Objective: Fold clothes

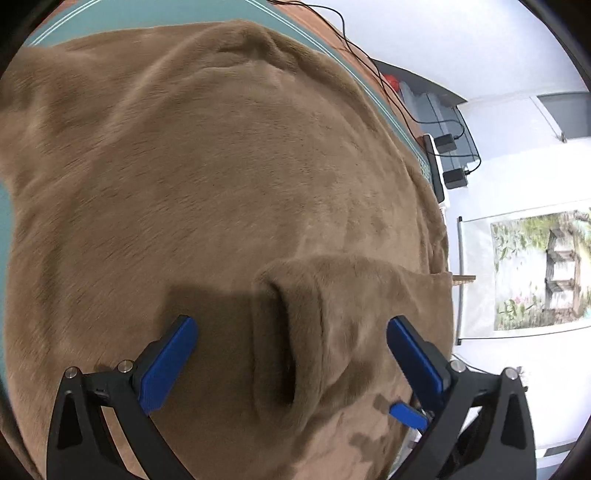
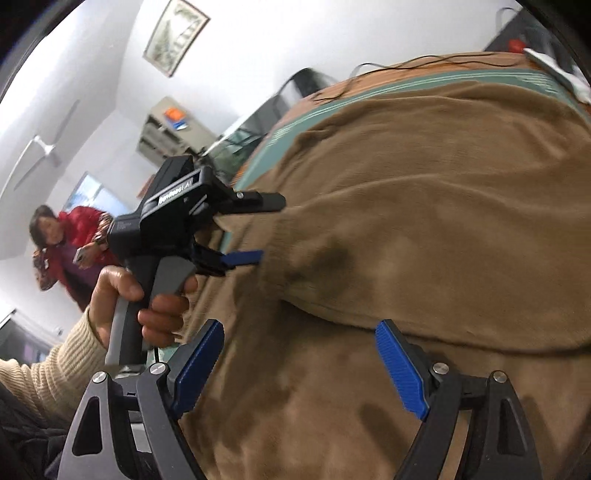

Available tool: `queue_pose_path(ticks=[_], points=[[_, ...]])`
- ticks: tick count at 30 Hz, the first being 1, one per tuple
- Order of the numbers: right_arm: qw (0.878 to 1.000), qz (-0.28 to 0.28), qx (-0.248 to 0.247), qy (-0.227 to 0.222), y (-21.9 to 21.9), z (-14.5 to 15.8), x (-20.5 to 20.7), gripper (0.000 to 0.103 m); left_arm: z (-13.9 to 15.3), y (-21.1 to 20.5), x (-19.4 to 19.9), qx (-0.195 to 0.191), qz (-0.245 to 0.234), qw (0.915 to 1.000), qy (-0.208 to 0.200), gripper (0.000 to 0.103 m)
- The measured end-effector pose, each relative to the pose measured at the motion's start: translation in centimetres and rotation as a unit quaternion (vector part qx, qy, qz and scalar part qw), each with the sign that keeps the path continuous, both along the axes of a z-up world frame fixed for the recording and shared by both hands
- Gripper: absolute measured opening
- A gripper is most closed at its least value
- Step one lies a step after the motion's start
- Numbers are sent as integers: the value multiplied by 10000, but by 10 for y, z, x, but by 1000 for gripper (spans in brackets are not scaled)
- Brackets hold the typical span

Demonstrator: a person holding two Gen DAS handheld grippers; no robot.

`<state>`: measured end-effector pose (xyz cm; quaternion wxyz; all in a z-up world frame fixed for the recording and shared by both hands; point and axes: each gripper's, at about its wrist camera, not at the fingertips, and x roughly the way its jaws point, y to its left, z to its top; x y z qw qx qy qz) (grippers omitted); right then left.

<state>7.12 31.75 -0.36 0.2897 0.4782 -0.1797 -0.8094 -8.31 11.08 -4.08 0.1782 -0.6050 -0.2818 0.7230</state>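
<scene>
A brown fleece garment (image 1: 221, 177) lies spread over a teal mat (image 1: 155, 14) on the table. In the left wrist view its sleeve cuff (image 1: 317, 295) lies folded onto the body, opening toward me. My left gripper (image 1: 291, 321) stands open just above it, one blue finger on each side, pads clear of the cloth. The right wrist view shows that left gripper (image 2: 273, 228) from the side, held by a hand (image 2: 122, 295), jaws apart at the sleeve's end. My right gripper (image 2: 299, 325) is open over the garment (image 2: 424, 206), below a folded edge (image 2: 406, 325), gripping nothing.
Black cables (image 1: 373, 70) and two power adapters (image 1: 447, 142) lie along the table's far edge, beside a dark glass tank (image 1: 439, 107). A scroll painting (image 1: 535, 269) hangs on the white wall. A person in red (image 2: 70, 240) stands in the background. A cream sleeve (image 2: 55, 373) sits low left.
</scene>
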Motion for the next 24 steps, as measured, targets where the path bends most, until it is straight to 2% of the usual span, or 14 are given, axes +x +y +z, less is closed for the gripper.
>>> queue_pose_path(ticks=[4,6,7,8,9,12,14,15,19,22,24], points=[[9993,-325,130,-101,26,-6,7,86,2,15,-8,-298,-174,9992,190,102],[9986,-480,157,-150,35,-8,10,86,6,24,-9,-233,-327,9989,246,82],[9981,-545,254,-158,36,-9,11,86,6,29,-11,-228,-423,9986,235,59],[9974,-608,356,-164,38,-9,11,86,7,34,-12,-242,-488,9983,211,40],[9964,-663,516,-128,40,-10,11,86,9,38,-14,-255,-552,9980,186,33],[9898,-863,1129,67,47,-5,16,86,26,48,-25,-154,-634,9972,353,30],[9779,-1168,1707,305,54,2,20,86,46,51,-34,-20,-643,9962,590,30],[9723,-1295,1911,366,58,4,20,86,66,52,-43,62,-638,9944,844,30],[9310,-1863,3097,512,76,11,20,86,127,43,-72,234,-426,9864,1572,30],[9128,-2143,3445,462,88,8,17,86,159,22,-92,-88,-173,9798,1993,30],[9010,-2338,3630,421,96,6,10,86,159,7,-104,-362,-140,9799,1955,30]])
